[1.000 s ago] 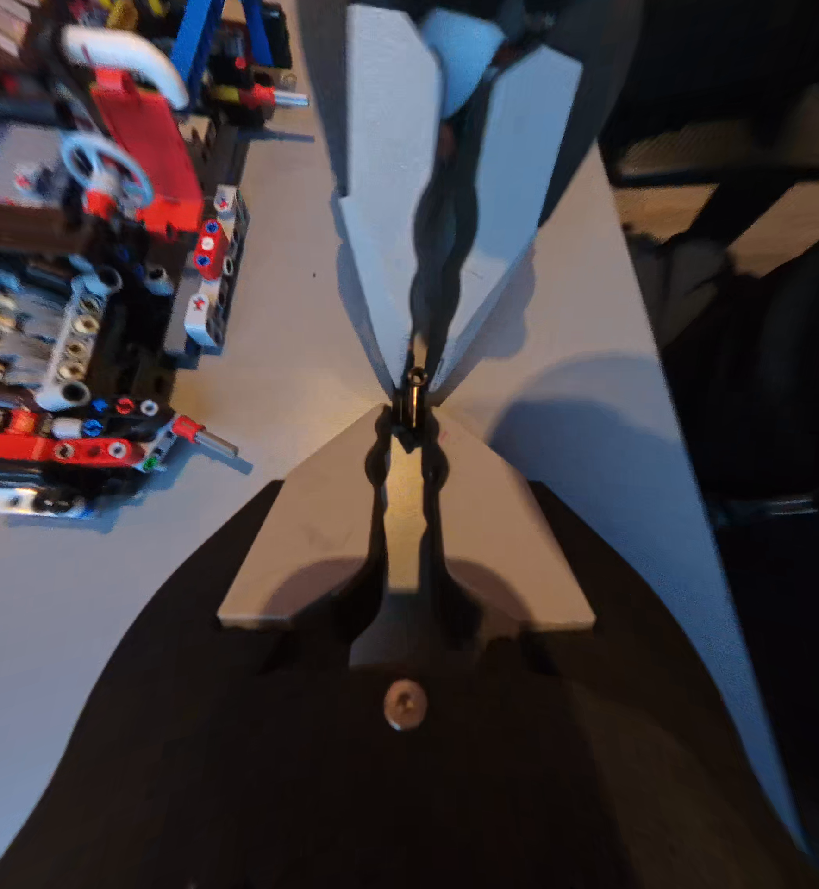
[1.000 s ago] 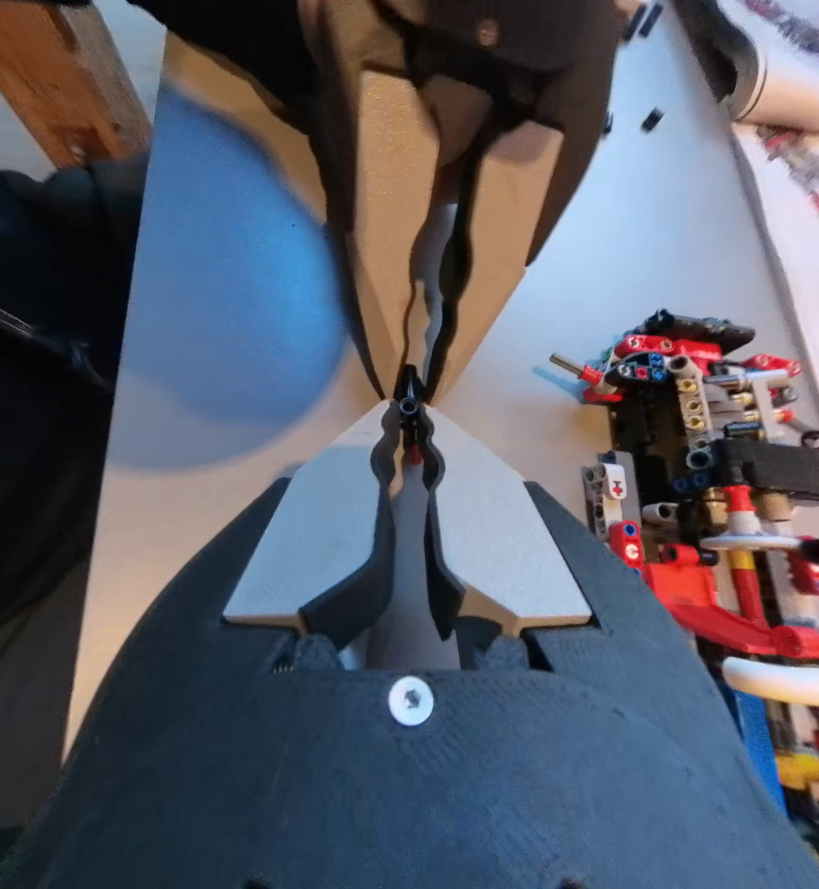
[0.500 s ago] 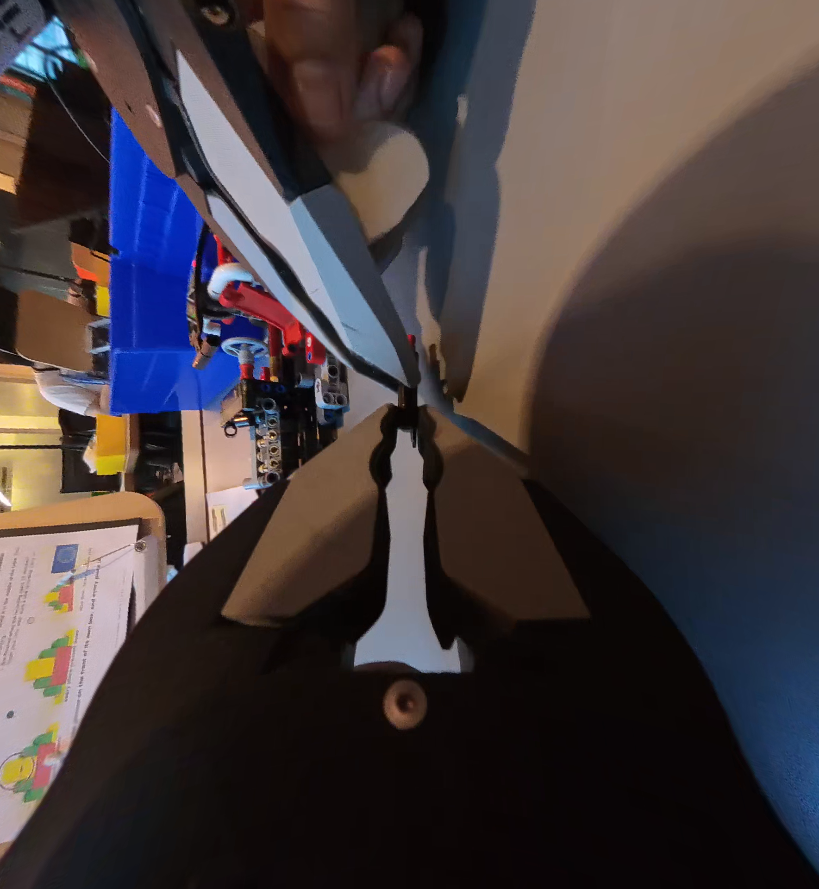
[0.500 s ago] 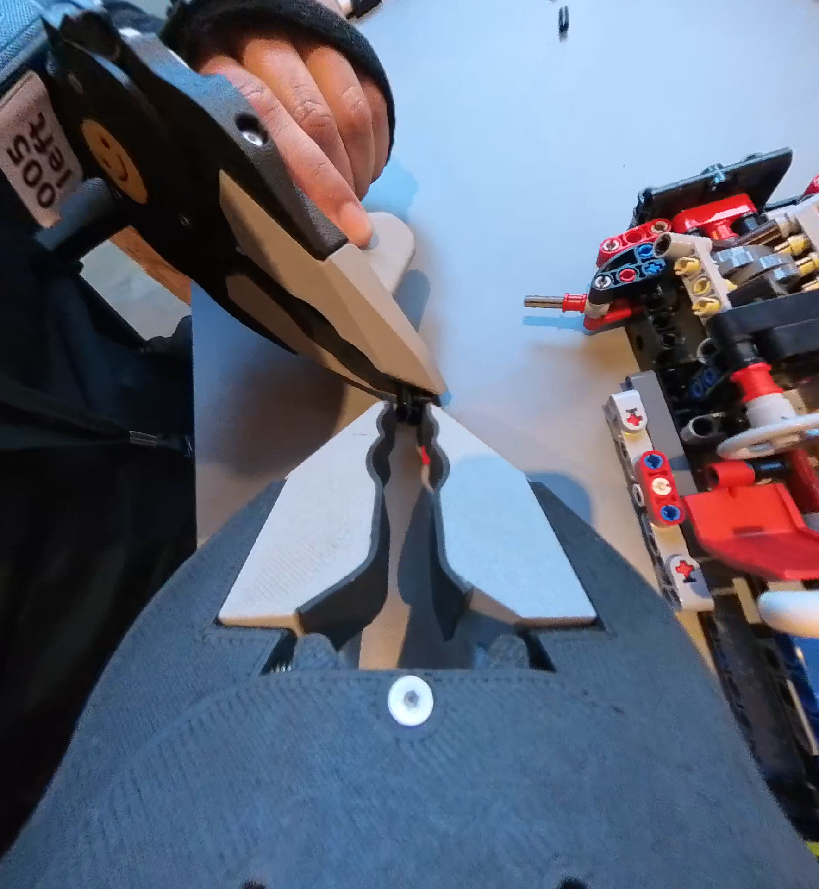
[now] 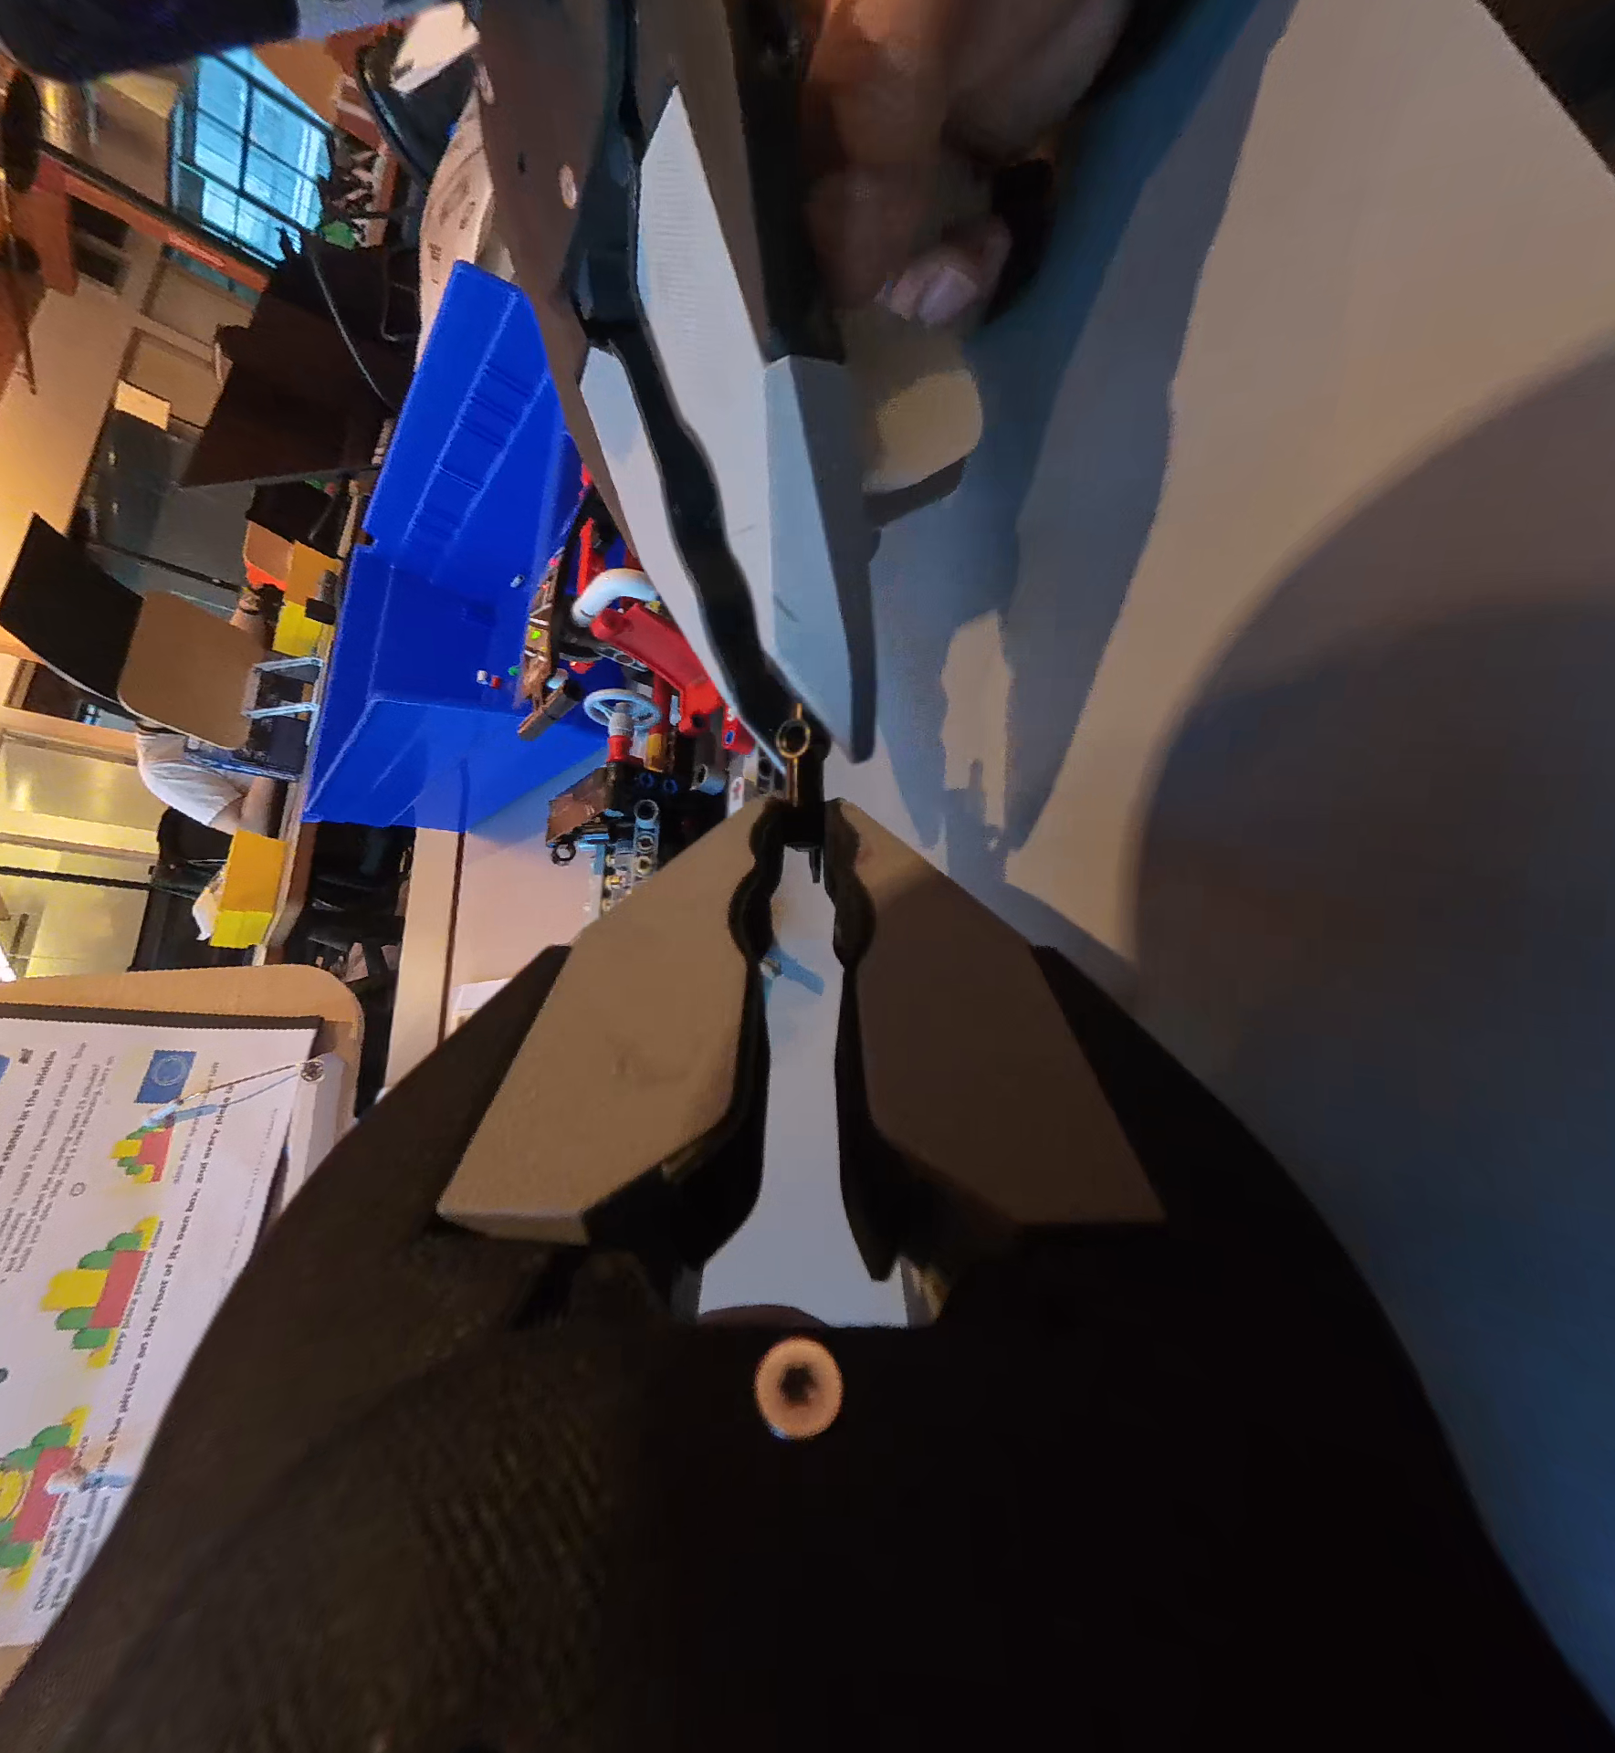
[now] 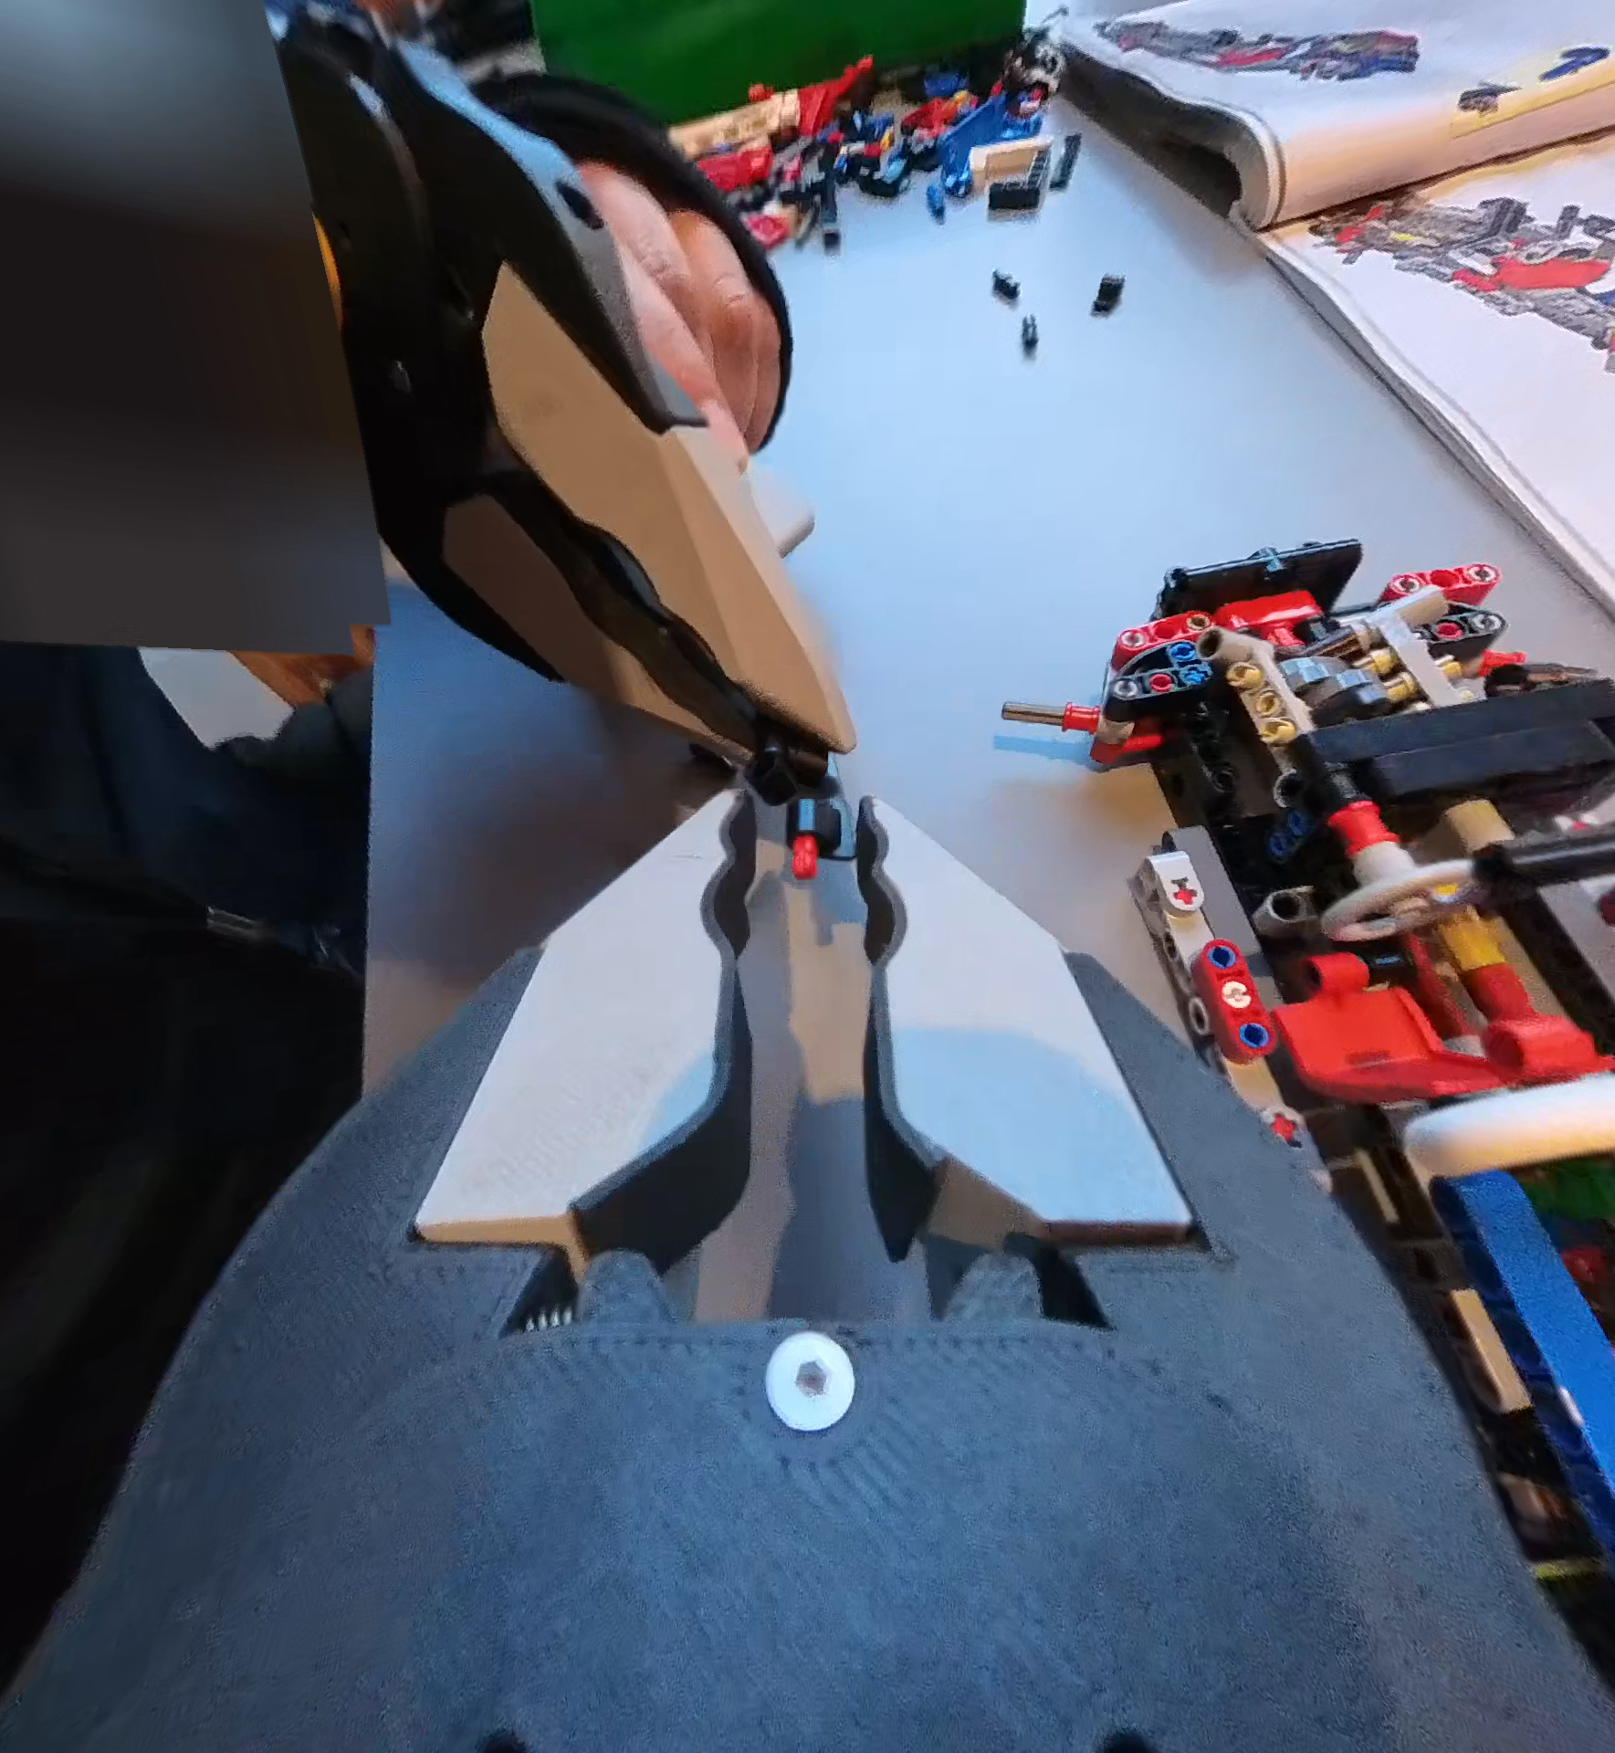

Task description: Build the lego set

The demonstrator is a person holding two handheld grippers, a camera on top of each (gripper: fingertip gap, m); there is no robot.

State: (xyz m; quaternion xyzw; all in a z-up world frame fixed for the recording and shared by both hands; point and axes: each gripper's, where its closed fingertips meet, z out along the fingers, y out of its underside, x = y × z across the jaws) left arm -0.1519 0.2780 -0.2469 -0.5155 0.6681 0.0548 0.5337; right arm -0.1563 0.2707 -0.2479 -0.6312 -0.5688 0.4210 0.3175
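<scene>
My left gripper (image 5: 800, 818) is shut on a small black lego piece (image 5: 798, 792) above the grey table (image 6: 1021, 531). It also shows in the right wrist view (image 6: 784, 759), coming in from the upper left. My right gripper (image 6: 805, 811) meets it tip to tip, and its jaws stand a little apart. A small black connector with a red pin (image 6: 813, 827) sits between its tips, joined to the piece in the left gripper. The right gripper shows from above in the left wrist view (image 5: 813, 745). The half-built red and black lego model (image 6: 1353, 806) lies to the right on the table.
A heap of loose lego parts (image 6: 879, 152) and three small black pieces (image 6: 1031, 327) lie at the back. An open instruction booklet (image 6: 1496, 237) is at the back right. A blue bin (image 5: 462, 588) stands behind the model, and a printed sheet (image 5: 73, 1281) is off to the side. Left and right tips are no more than a few centimetres apart.
Both grippers have tilted up from looking down at the table while staying tip to tip. The right gripper's jaws have widened around the connector, and the left has stayed shut.
</scene>
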